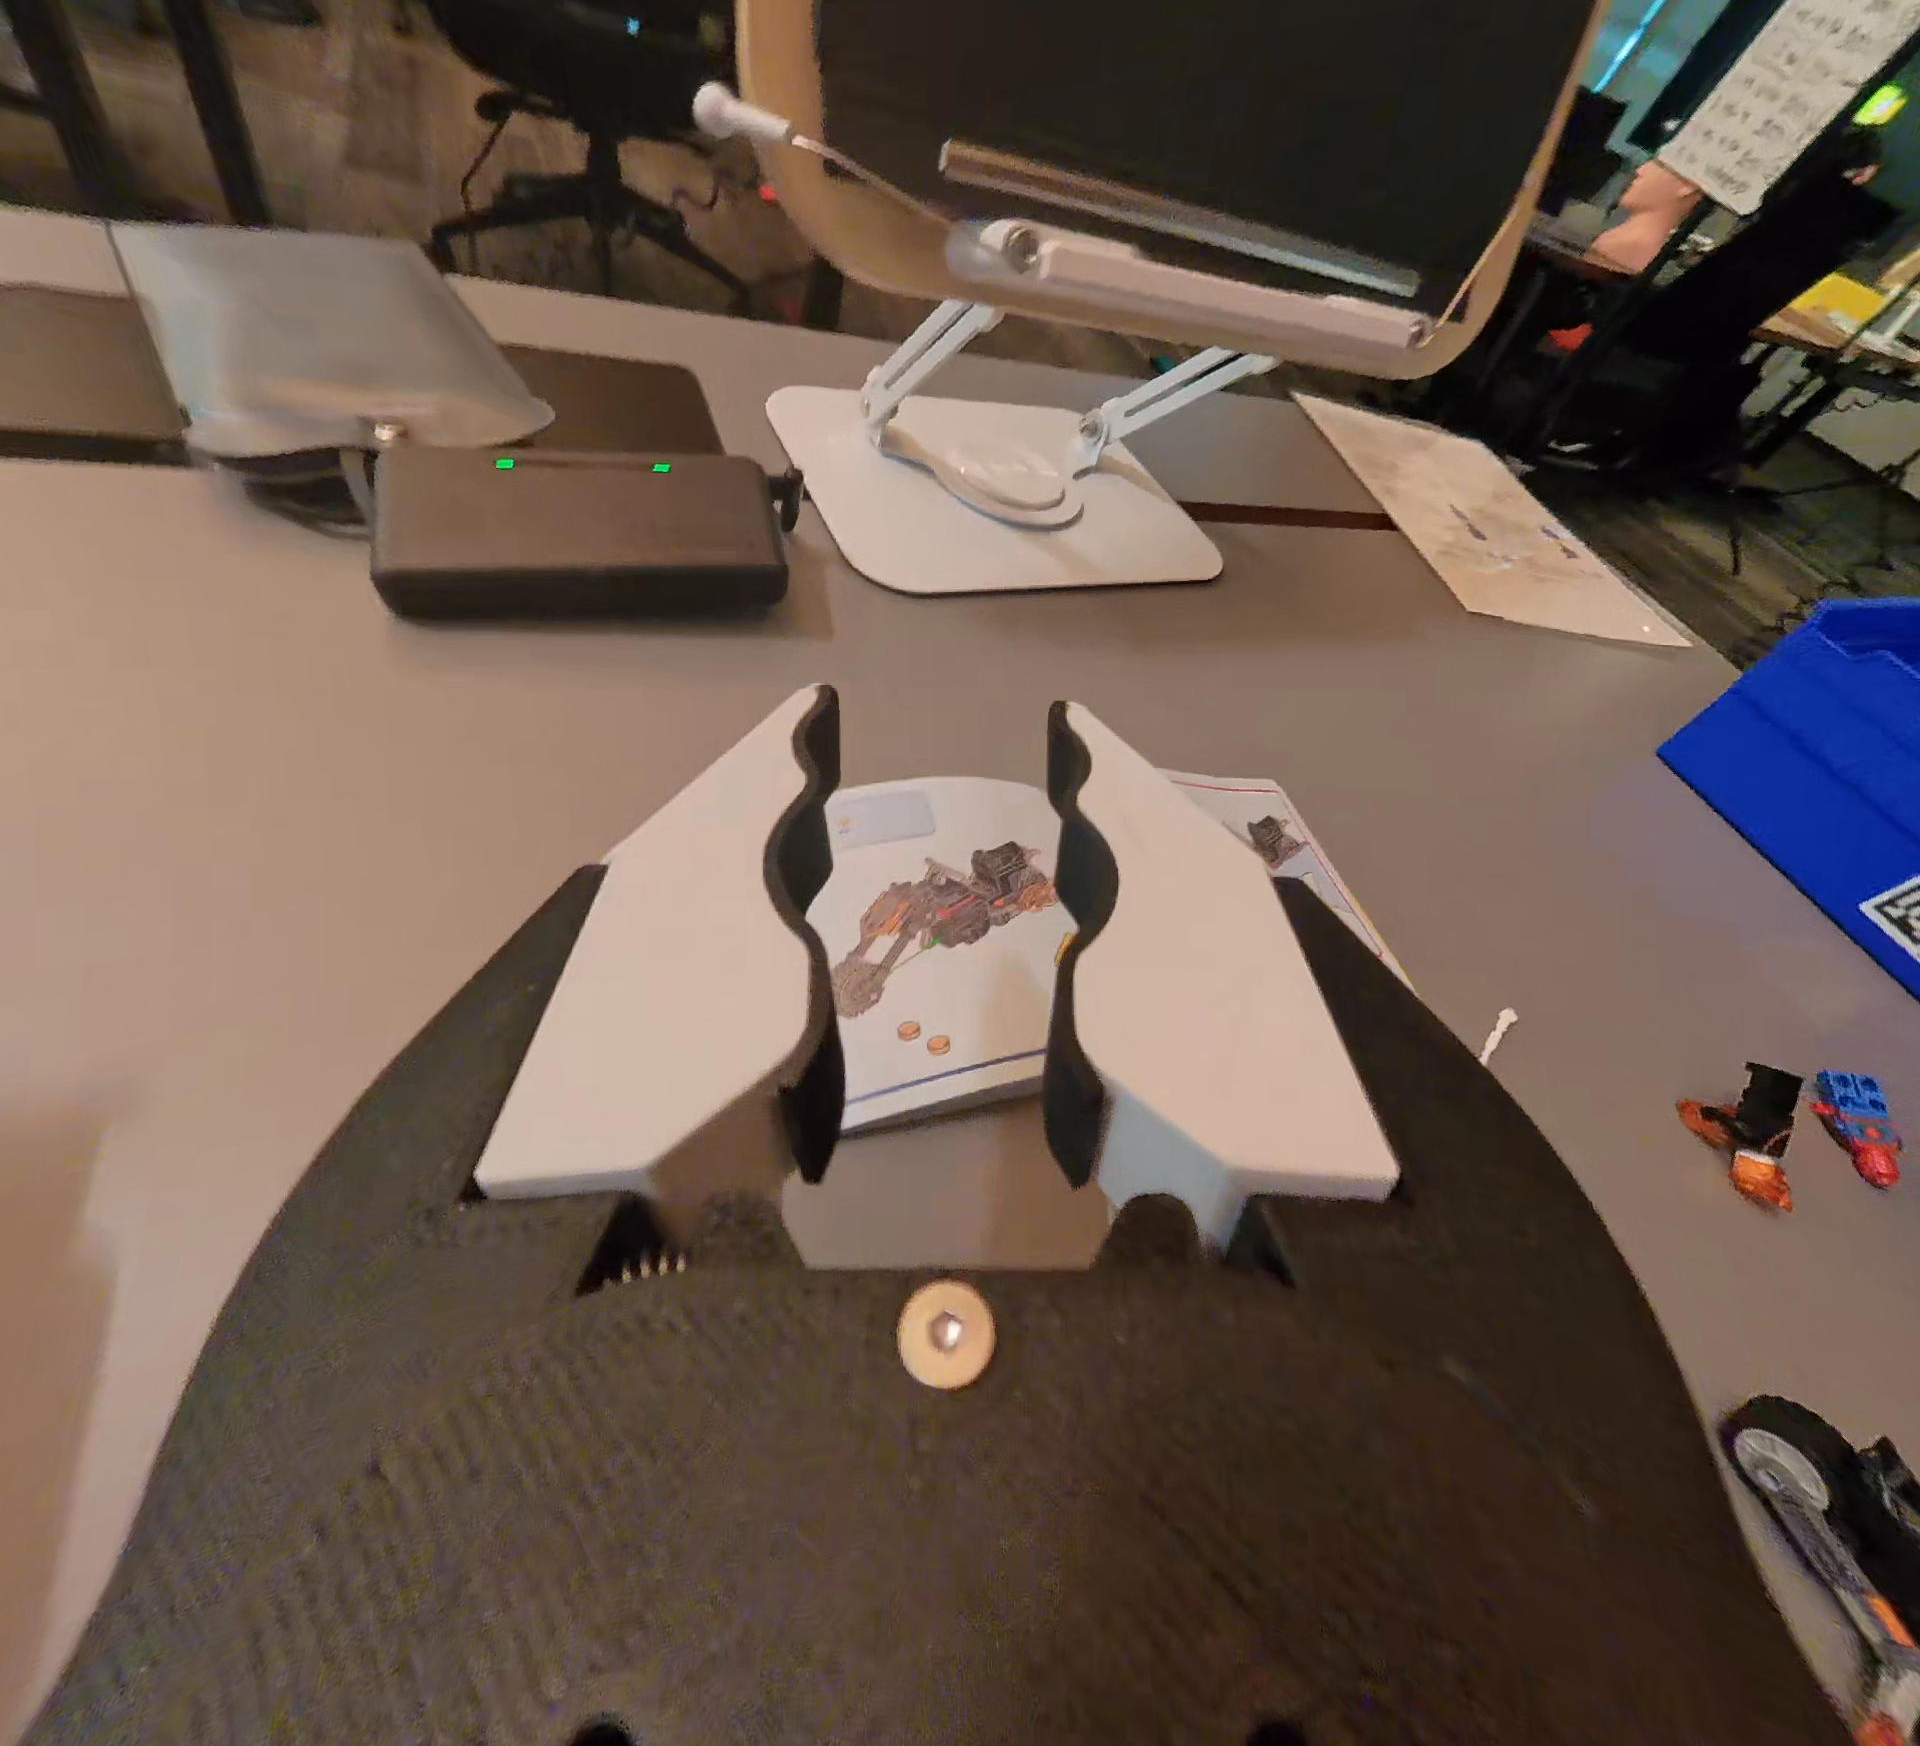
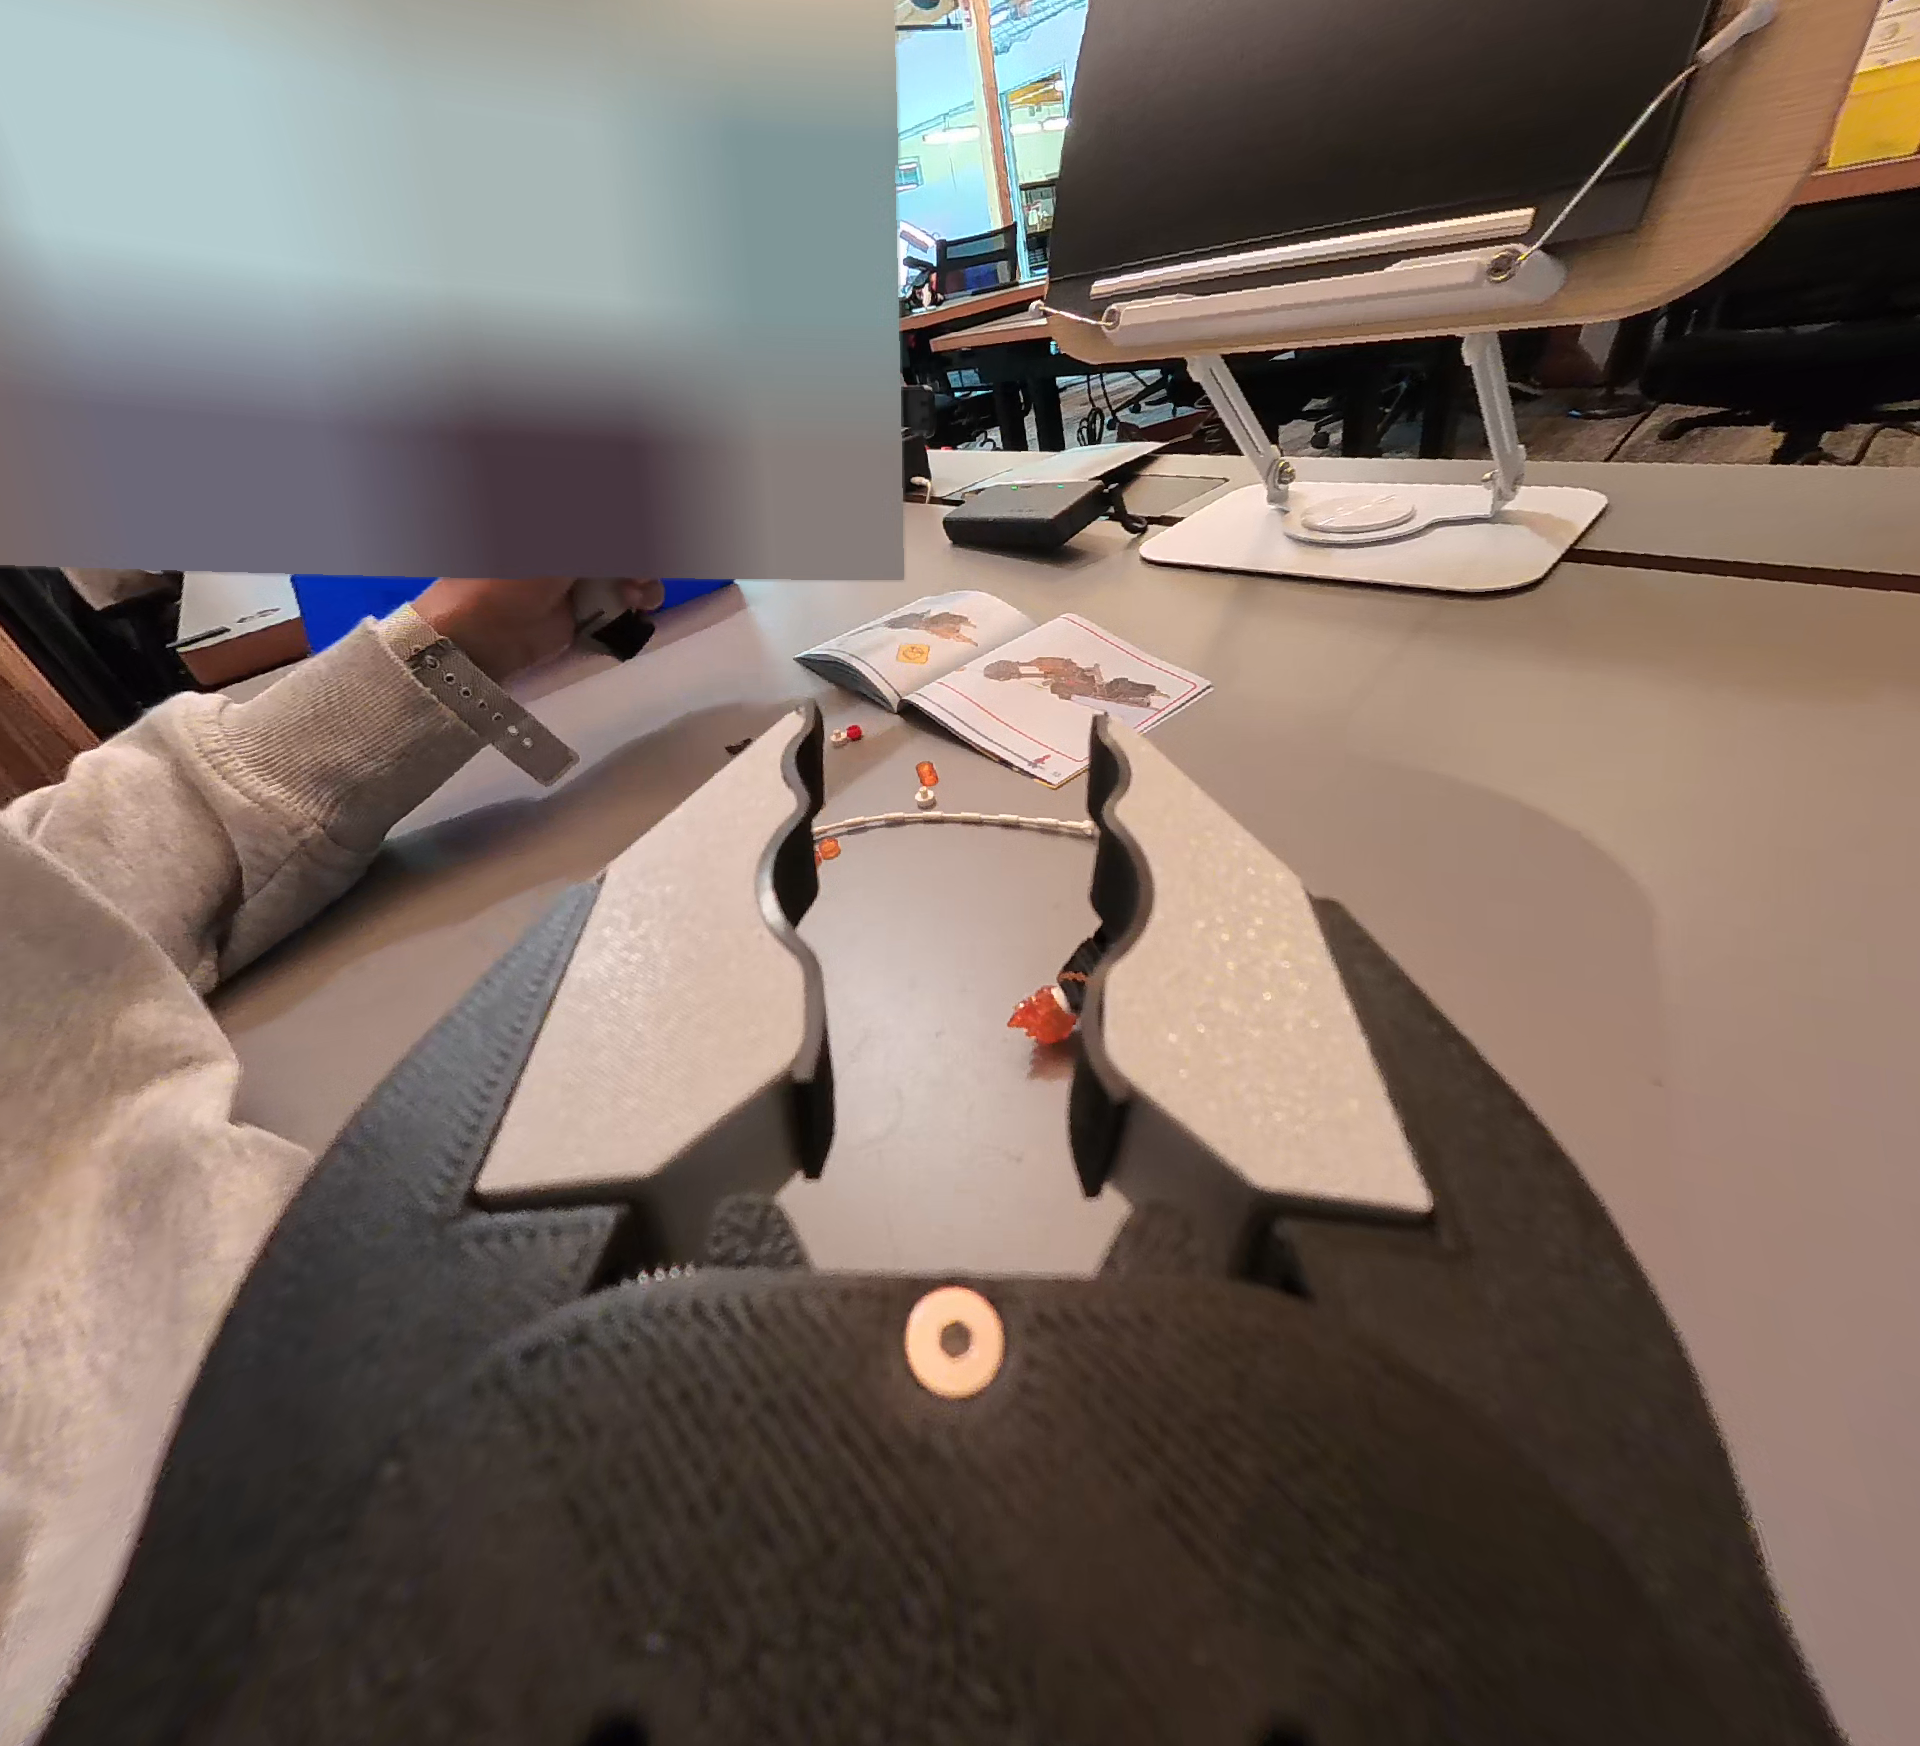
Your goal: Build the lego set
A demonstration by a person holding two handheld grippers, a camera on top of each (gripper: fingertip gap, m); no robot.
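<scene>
Gray table (image 2: 1455, 865) holds tiny, light, hard orange flame piece (image 2: 1042, 1019). Right gripper (image 2: 951, 766) and left gripper (image 1: 940, 720) are wide apart, empty. Pinch its sides gently.

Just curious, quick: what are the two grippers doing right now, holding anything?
Left gripper: open, empty, above the instruction booklet.
Right gripper: open, empty.

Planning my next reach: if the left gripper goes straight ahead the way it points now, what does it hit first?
Probably the open instruction booklet lying on the table; it sits right between the open left gripper fingers. Depth is uncertain.
</scene>
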